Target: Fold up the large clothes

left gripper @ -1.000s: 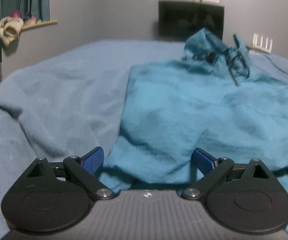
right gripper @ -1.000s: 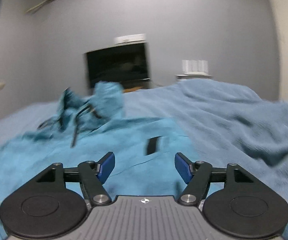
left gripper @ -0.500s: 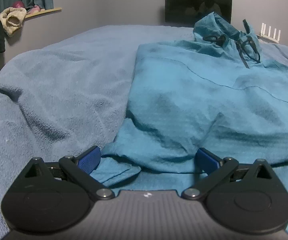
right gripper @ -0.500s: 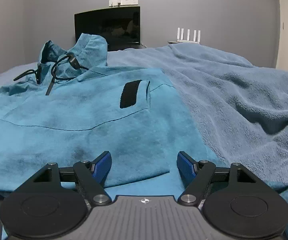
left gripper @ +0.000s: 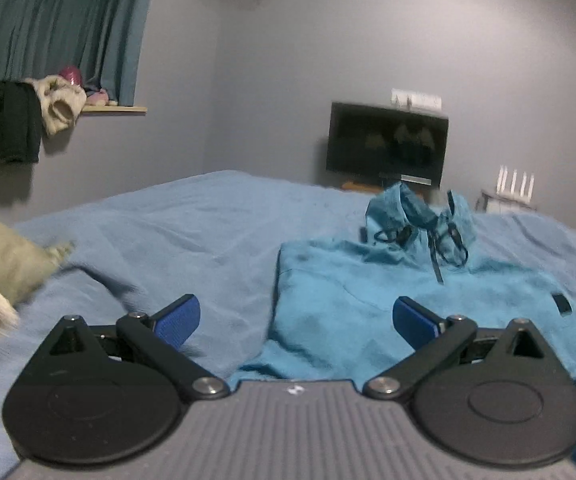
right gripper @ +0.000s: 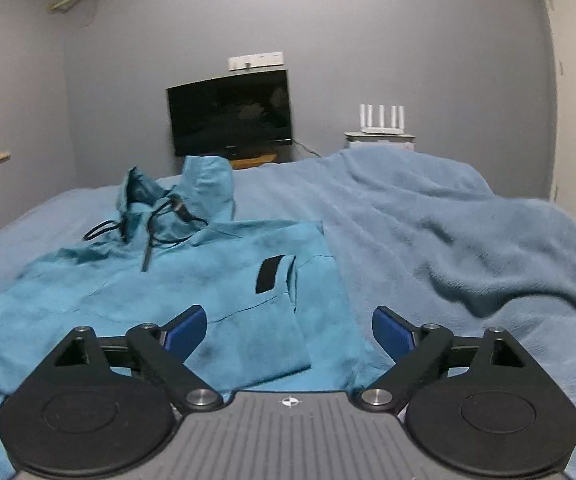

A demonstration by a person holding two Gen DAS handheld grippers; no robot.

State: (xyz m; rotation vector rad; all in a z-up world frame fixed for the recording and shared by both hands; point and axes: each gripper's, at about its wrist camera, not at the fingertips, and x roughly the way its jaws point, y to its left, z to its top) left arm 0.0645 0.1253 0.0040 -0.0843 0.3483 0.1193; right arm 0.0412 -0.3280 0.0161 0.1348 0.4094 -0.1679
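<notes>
A teal hooded jacket [left gripper: 408, 292] lies flat on the bed, hood [left gripper: 416, 216] and black drawstrings at the far end, sleeves folded in. It also shows in the right wrist view [right gripper: 191, 280], with a black patch [right gripper: 269, 274] on the chest. My left gripper [left gripper: 294, 316] is open and empty, raised above the jacket's near left edge. My right gripper [right gripper: 288, 328] is open and empty, raised above the jacket's near right part.
A blue fleece blanket [left gripper: 167, 232] covers the bed and bunches up at the right [right gripper: 468, 248]. A beige pillow [left gripper: 3, 268] lies at the left. A dark TV [right gripper: 229, 112] and a white router [right gripper: 382, 118] stand by the far wall. Clothes hang near a shelf [left gripper: 47, 112].
Both grippers have lifted up and pulled back from the jacket's hem, staying open. The jacket lies flatter than one second ago.
</notes>
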